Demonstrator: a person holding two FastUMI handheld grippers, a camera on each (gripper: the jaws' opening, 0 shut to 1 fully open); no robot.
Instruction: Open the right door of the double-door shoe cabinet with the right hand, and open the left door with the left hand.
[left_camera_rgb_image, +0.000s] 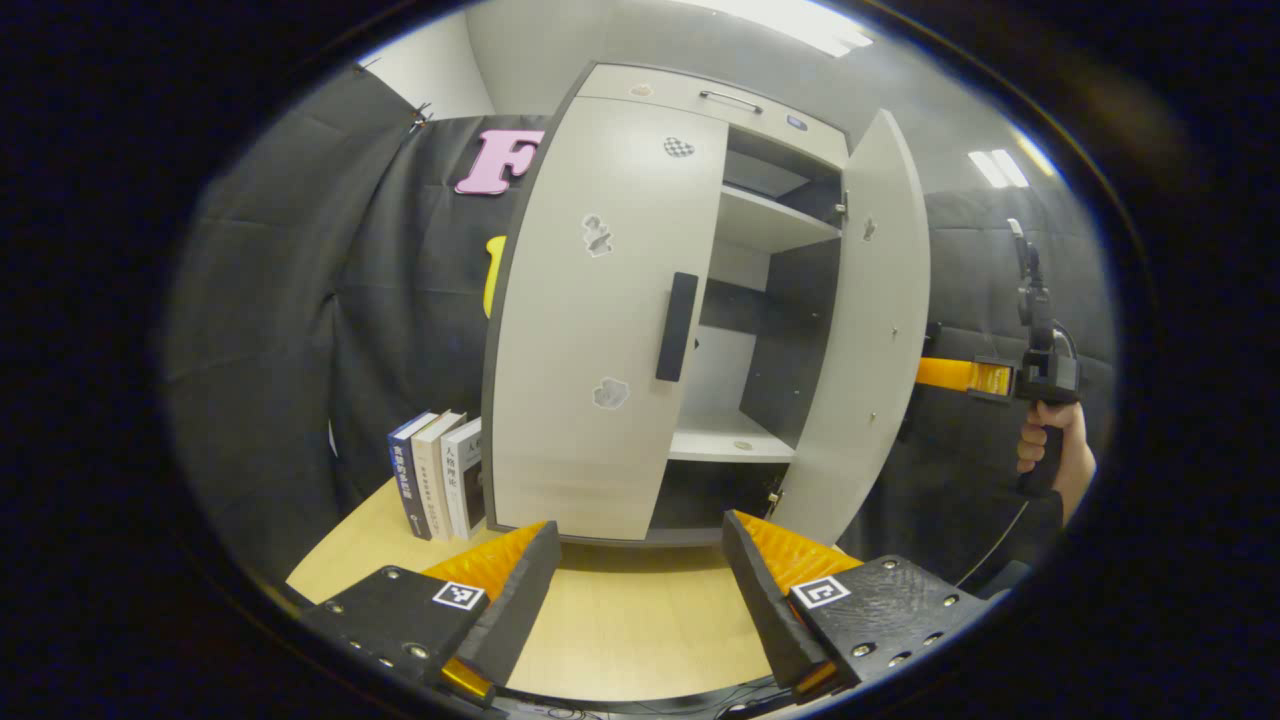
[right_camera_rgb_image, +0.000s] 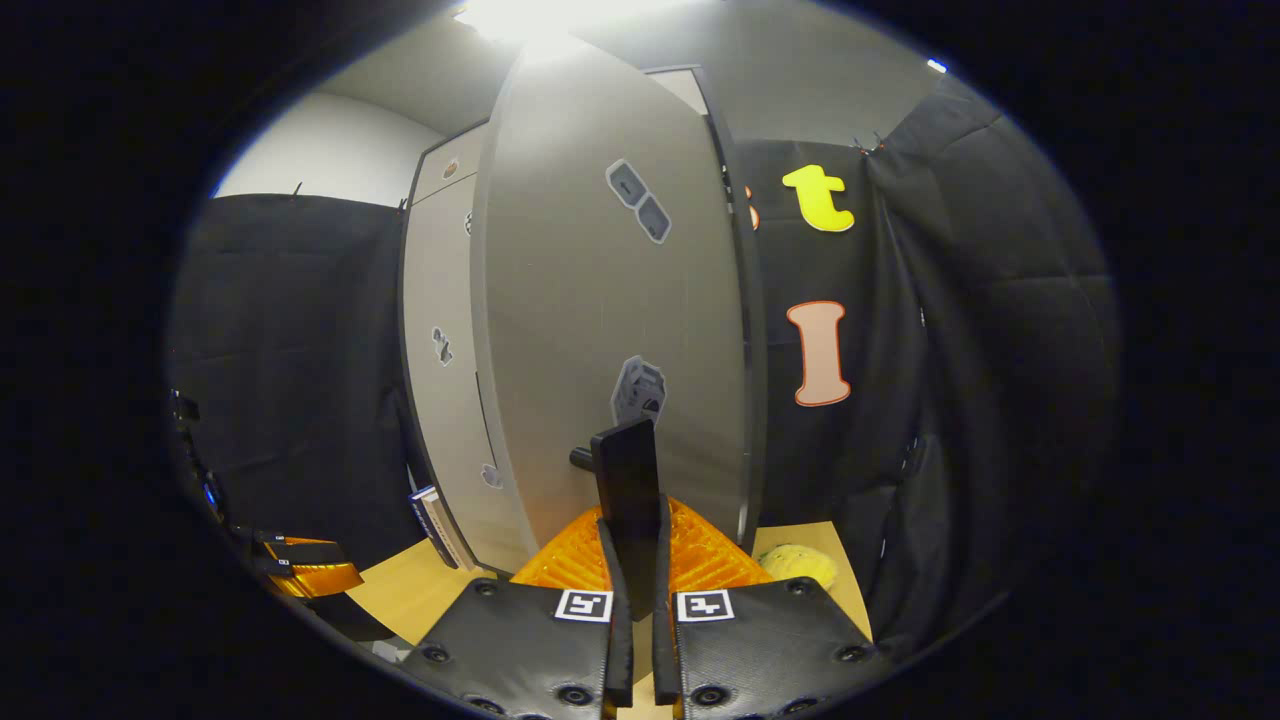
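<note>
The shoe cabinet (left_camera_rgb_image: 700, 100) stands on the tabletop (left_camera_rgb_image: 620, 620). Its right door (left_camera_rgb_image: 870, 330) is swung open; in the right gripper view the right gripper (right_camera_rgb_image: 633, 560) has its fingers pinching that door's dark handle (right_camera_rgb_image: 628, 500). The left door (left_camera_rgb_image: 600, 320) is closed, its handle (left_camera_rgb_image: 677, 327) well ahead of the left gripper (left_camera_rgb_image: 640, 570), whose fingers are spread wide.

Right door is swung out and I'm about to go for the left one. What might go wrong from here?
1. The right gripper is clamped on the right door handle; pulling off-arc may slip or strain it.
2. The left gripper is open and apart from the left door handle; a crooked approach may bump the left door.
3. The books stand beside that door's hinge side; a wide swing may hit them.
</note>
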